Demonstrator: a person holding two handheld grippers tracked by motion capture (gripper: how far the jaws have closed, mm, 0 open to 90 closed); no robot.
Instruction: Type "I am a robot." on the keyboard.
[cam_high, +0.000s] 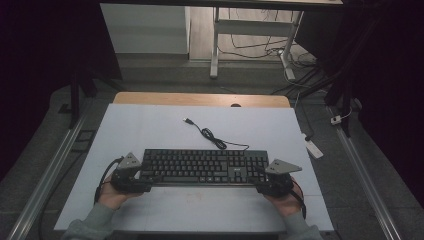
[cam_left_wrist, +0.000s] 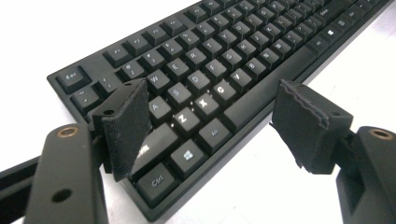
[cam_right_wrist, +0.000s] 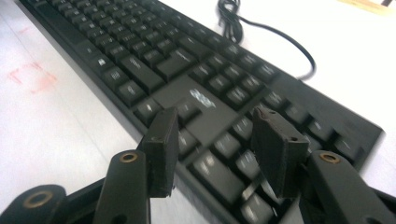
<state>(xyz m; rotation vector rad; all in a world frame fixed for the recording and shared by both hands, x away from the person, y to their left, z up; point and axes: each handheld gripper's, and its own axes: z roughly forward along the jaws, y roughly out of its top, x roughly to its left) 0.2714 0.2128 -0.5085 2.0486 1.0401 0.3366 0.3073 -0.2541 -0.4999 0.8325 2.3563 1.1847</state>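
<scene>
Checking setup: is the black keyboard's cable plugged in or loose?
Loose: the black keyboard's cable lies coiled on the white table, plug free.

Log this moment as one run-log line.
left gripper: open, at keyboard left end | right gripper: open, at right end | cable: loose behind

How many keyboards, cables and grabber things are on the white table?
keyboard: 1
keyboard cable: 1
hand-held grippers, left and right: 2
Total: 4
</scene>
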